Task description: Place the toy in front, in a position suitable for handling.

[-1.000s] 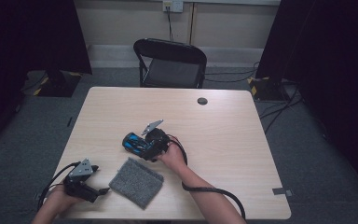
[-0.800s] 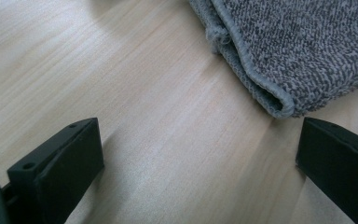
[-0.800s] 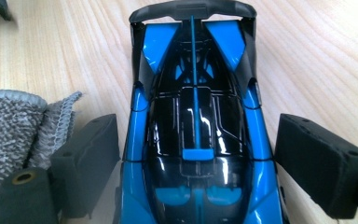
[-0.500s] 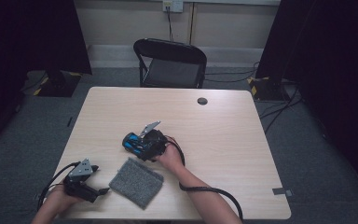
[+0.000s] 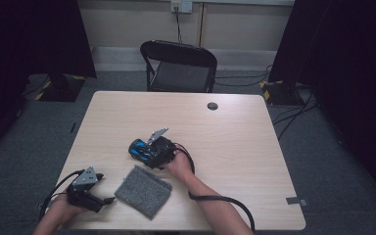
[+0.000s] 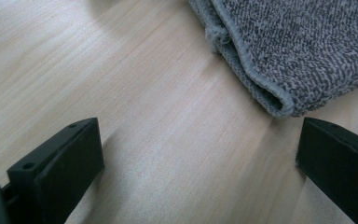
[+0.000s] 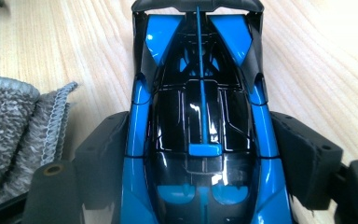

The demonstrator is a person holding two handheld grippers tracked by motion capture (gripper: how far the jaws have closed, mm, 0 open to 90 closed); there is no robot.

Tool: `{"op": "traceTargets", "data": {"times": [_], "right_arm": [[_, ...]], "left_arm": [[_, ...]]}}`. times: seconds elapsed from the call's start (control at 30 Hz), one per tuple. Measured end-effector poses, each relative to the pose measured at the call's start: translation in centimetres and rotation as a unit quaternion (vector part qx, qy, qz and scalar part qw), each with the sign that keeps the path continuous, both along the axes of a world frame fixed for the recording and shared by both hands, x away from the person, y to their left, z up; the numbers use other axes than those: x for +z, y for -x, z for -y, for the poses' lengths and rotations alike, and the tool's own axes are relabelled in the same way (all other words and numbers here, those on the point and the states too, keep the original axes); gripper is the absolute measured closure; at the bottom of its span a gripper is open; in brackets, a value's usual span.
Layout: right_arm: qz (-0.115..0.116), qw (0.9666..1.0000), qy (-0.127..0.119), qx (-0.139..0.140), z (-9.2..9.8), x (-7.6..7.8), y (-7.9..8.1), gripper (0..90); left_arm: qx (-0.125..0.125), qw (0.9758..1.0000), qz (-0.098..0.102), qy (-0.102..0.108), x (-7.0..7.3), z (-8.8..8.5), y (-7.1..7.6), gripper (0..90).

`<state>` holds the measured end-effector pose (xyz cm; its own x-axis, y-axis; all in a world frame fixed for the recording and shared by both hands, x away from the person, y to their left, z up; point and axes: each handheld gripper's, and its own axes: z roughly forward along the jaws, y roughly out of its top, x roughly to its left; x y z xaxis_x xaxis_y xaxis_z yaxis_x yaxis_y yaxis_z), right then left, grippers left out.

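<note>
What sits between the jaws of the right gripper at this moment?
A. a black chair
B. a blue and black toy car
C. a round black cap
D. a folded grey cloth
B: in the right gripper view, the toy car lies lengthwise between the right gripper jaws, which have just been closing and hug its sides.

Your left tongs (image 6: pixel 196 163) stand wide apart, one black jaw rising at the lower left of the left gripper view and the other at the lower right. Between them lies bare worktop (image 6: pixel 121 84), pale wood with the grain running slantwise. A folded grey cloth (image 6: pixel 298 46) lies on the worktop ahead of you, toward the upper right. Its rounded, stitched corner points down at the right-hand jaw and sits just beside that jaw's tip; you cannot tell whether they touch. Nothing is clamped between the jaws.
</note>
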<state>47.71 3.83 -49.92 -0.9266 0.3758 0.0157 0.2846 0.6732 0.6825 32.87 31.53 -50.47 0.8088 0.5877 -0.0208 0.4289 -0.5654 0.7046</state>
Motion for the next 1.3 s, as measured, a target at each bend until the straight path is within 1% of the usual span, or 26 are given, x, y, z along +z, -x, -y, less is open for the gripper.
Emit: {"op": "traceTargets", "data": {"times": [0.13, 0.17, 0.2, 0.3, 0.33, 0.43, 0.53, 0.57, 0.6, 0.63, 0.77, 0.9, 0.97, 1.07, 1.1, 1.17, 1.23, 1.3], "right_arm": [[-0.007, 0.9999, 0.015, -0.002, -0.2, 0.3, 0.0, 24.6], [-0.007, 0.9998, 0.016, -0.003, -0.3, 0.3, 0.0, 25.2], [-0.001, 0.9998, 0.018, -0.003, -0.3, 0.4, 0.0, 25.5], [-0.009, 0.9998, 0.016, -0.008, -0.3, 0.5, -0.1, 25.9], [-0.005, 0.9997, 0.022, -0.007, -0.3, 0.6, -0.1, 25.9], [-0.005, 0.9996, 0.025, -0.010, -0.2, 0.8, 0.0, 26.0], [-0.007, 0.9998, 0.012, -0.012, 0.1, 1.4, -0.1, 26.6], [-0.006, 0.9998, 0.014, -0.014, 0.1, 1.6, -0.1, 26.6], [-0.001, 0.9997, 0.022, -0.010, 0.0, 1.8, -0.1, 26.6], [-0.001, 0.9996, 0.027, -0.009, 0.1, 1.9, -0.1, 26.6], [-0.004, 0.9996, 0.022, -0.019, 0.5, 1.8, -0.3, 26.5], [-0.009, 0.9994, 0.023, -0.024, 0.7, 1.2, -0.2, 26.4], [-0.013, 0.9994, 0.014, -0.029, 0.9, 1.0, -0.2, 26.3], [-0.010, 0.9995, 0.015, -0.028, 0.9, 0.8, -0.2, 25.8], [-0.012, 0.9993, 0.020, -0.028, 0.9, 0.7, -0.1, 25.3], [-0.009, 0.9994, 0.017, -0.030, 0.9, 0.6, -0.1, 25.2], [-0.010, 0.9993, 0.014, -0.033, 1.0, 0.6, -0.1, 22.0], [0.000, 0.9991, 0.012, -0.041, 1.0, 0.7, -0.1, 17.0]], "left_arm": [[0.000, 1.0000, -0.001, 0.002, 0.0, 0.0, 0.0, 0.0], [0.000, 1.0000, -0.002, 0.002, 0.0, 0.0, 0.0, 0.0], [0.000, 1.0000, -0.001, 0.002, 0.0, 0.0, 0.0, 0.0], [0.000, 1.0000, -0.001, 0.002, 0.0, 0.0, 0.0, 0.0], [0.001, 1.0000, -0.001, 0.002, 0.0, 0.0, 0.0, 0.0], [-0.001, 1.0000, -0.001, 0.001, 0.0, 0.0, 0.0, 0.0], [0.000, 1.0000, -0.001, 0.002, 0.0, 0.0, 0.0, 0.0], [0.000, 1.0000, -0.001, 0.002, 0.0, 0.0, 0.0, 0.0], [0.000, 1.0000, -0.001, 0.002, 0.0, 0.0, 0.0, 0.0], [0.000, 1.0000, -0.002, 0.002, 0.0, 0.0, 0.0, 0.0], [0.000, 1.0000, 0.000, 0.000, 0.0, 0.0, 0.0, 0.0], [-0.001, 1.0000, 0.000, -0.001, 0.0, 0.0, 0.0, 0.0], [-0.001, 1.0000, 0.000, -0.001, 0.0, 0.0, 0.0, 0.0], [-0.001, 1.0000, 0.000, -0.001, 0.0, 0.0, 0.0, 0.0], [-0.001, 1.0000, 0.000, -0.001, 0.0, 0.0, 0.0, 0.0], [-0.001, 1.0000, 0.000, -0.001, 0.0, 0.0, 0.0, 0.0], [0.000, 1.0000, 0.000, 0.000, 0.0, 0.0, 0.0, 0.0], [-0.001, 1.0000, 0.000, -0.001, 0.0, 0.0, 0.0, 0.0]]}}
